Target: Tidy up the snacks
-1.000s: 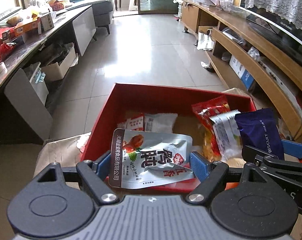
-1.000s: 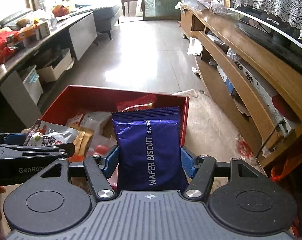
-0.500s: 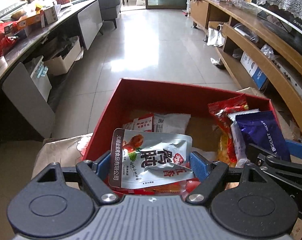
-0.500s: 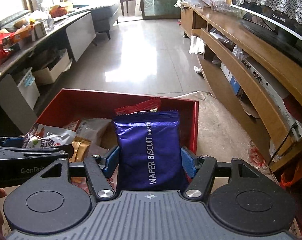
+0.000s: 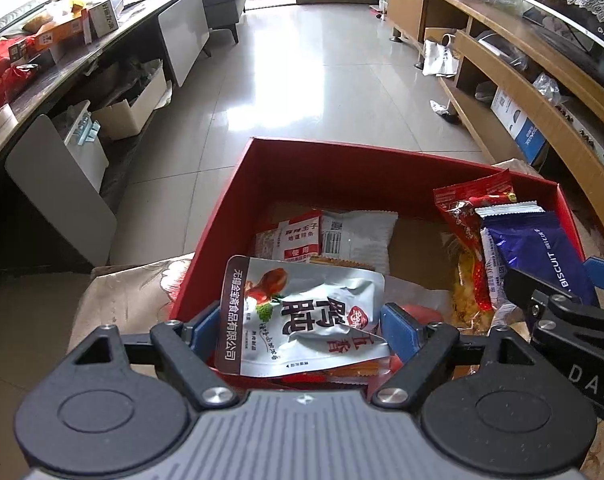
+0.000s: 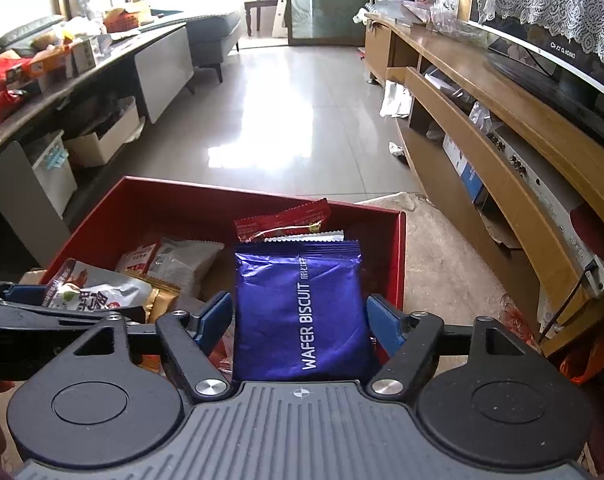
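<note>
A home living room: sofa [image 6: 211,34], television [image 6: 558,68] on wooden cabinet [image 6: 502,128].

We see a red box [image 5: 342,168] holding snack packets. A silver pouch [image 5: 302,312] with a drumstick picture lies tilted at its near left. A blue wafer biscuit pack [image 6: 297,304] stands upright at the right, a red packet [image 6: 281,220] behind it.

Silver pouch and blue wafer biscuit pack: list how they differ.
The silver pouch bears a food picture and Chinese text; the blue wafer biscuit pack is plain, with white English lettering.
The pouch sits crumpled and skewed between the left claw pads; the pack stands straight, and the right claw has just been opening around it.
Both hang over the red box.
</note>
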`<state>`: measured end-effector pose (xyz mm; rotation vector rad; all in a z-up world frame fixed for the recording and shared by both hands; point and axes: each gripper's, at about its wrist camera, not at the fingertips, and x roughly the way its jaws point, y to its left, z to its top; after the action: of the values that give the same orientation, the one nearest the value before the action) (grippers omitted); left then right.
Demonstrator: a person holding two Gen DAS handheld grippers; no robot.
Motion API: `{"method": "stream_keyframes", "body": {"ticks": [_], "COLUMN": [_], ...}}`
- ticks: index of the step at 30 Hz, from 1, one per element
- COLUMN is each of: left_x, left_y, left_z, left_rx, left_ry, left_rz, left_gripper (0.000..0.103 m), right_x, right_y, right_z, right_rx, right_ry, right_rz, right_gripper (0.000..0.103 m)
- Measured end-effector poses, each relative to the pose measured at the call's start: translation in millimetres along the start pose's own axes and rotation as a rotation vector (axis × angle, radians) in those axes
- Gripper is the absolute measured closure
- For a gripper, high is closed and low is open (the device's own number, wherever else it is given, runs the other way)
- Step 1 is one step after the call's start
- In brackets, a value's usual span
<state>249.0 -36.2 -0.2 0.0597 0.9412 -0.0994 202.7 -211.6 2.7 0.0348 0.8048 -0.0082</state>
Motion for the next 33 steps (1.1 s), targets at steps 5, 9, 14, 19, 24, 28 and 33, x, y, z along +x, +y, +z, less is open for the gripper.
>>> {"method": "stream_keyframes", "body": {"ticks": [5,9,14,19,24,28,33], "left_x": [-4.0,-10.3,-14.8,-21.9,-31.3,-40.5,-51.1], "left_y": [5.9,10.2,13.2,16.9,20.6,23.9,29.7], "left_z": [2.5,3.6,2.6,0.1,-6.8,-17.8,-35.4], "left_rx": [-0.014,-0.024,-0.033,-0.042,-0.058,-0.062,-0.072], "left_ry": [-0.010,-0.023,-0.021,-0.028,-0.031,-0.035,-0.027], "left_rz": [0.000,0.000,0.001,-0.006,-0.018,-0.020,-0.034], "left_gripper": [0.019,0.019,0.019,0.019,0.019,0.019,0.018], "right_x": [-0.7,-4.3,-11.3,-23.9,-36.7,-46.9,-55.2], "right_y": [1.6,1.1,1.6,-2.4,1.5,5.6,8.0], "right_z": [1.2,2.4,4.5,8.0,5.6,-0.8,-14.7], "right_rx": [0.005,0.011,0.020,0.063,0.043,0.012,-0.008], "right_ry": [-0.012,-0.026,-0.042,-0.053,-0.053,-0.040,-0.009], "right_rz": [0.009,0.012,0.020,0.074,0.040,-0.006,-0.055], "right_gripper": [0.020,0.019,0.019,0.018,0.018,0.018,0.017]}}
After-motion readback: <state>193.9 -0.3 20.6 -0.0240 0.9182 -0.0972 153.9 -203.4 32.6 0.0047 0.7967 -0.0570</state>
